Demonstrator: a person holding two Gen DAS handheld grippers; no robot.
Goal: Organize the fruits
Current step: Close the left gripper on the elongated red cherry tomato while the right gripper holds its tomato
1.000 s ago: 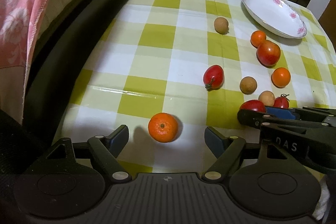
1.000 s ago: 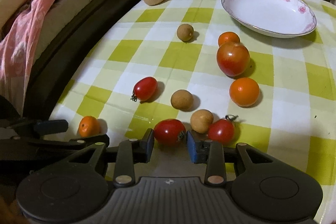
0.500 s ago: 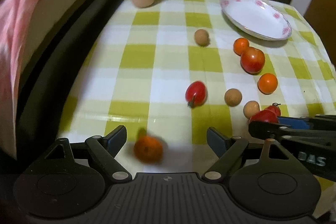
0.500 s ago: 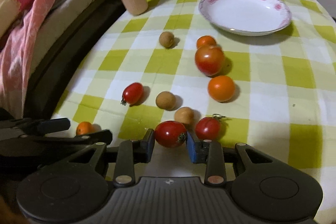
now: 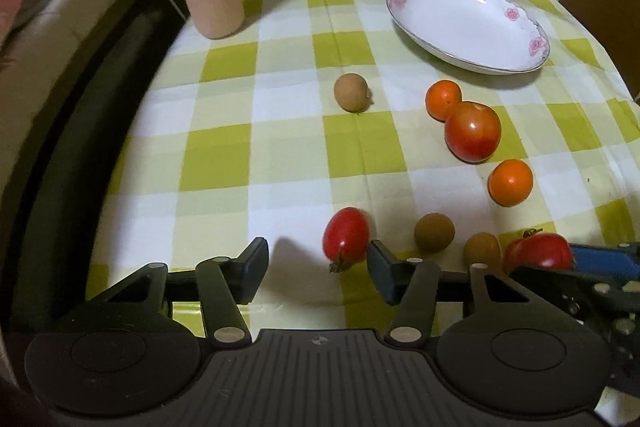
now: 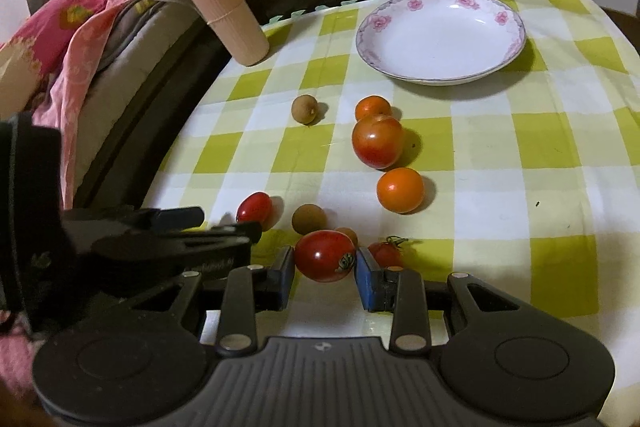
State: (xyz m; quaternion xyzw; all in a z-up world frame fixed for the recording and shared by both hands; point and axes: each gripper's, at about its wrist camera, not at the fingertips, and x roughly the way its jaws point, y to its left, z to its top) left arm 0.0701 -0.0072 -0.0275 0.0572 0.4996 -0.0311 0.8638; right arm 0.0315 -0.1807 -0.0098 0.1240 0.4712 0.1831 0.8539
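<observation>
right gripper (image 6: 325, 269): pinching tomato (image 6: 325, 255), lifted off the checked cloth (image 6: 500, 187) | left gripper (image 5: 316, 269): jaws closing, nothing pinched, small tomato (image 5: 346, 237) just ahead | plate (image 6: 440, 75) empty, far side | advice: carry level, release low over plate, gentle squeeze

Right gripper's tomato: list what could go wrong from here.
1. The right gripper pinches the round tomato only at its fingertips, so the tomato may slip and drop.
2. The left gripper, jaws closing, has the oval tomato off-centre by one finger and may knock it rolling.
3. The two grippers are close together and may collide.
</observation>
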